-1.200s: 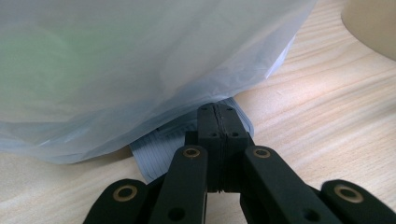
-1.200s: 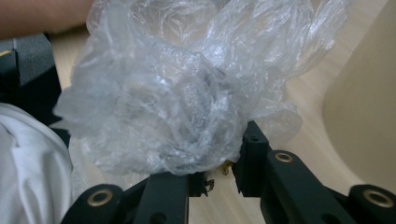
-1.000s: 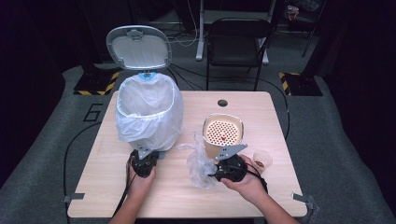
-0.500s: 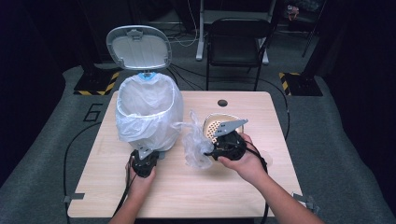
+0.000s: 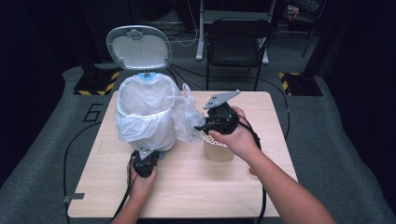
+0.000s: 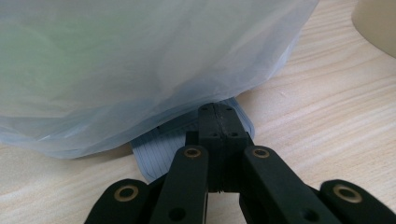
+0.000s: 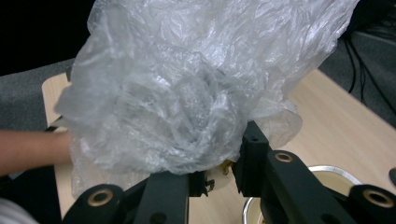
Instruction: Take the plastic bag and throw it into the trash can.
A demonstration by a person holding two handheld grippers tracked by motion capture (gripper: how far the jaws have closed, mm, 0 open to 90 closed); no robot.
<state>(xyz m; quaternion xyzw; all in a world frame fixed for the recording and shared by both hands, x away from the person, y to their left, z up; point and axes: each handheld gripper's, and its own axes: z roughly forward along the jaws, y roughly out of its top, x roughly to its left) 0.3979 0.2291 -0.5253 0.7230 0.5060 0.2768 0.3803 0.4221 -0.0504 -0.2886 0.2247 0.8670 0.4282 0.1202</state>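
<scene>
On the desk [image 5: 187, 186] stands a bin [image 5: 144, 114] with a white bag lining it and its lid [image 5: 138, 46] up. The left tool [image 5: 144, 164] rests low at the foot of the bin. Its jaws are pressed tight together on the grey pedal [image 6: 154, 149] that sticks out from under the bin.

The right tool [image 5: 201, 127] is up in the air, just beside the rim of the bin. It is clamped on a crumpled clear plastic bag [image 7: 177, 102], and the bag hangs between the tool and the bin. Under the right hand [image 5: 238, 135] sits a small tan cup [image 5: 217, 150].

To do this step well, I think the left tool should keep the pedal down so the lid stays up. The right tool should bring the bag right over the open bin before letting go, so it does not catch on the rim.

The crumpled bag covers most of the right tool's tips. I cannot tell what is inside the bag. The hand hides most of the cup.
</scene>
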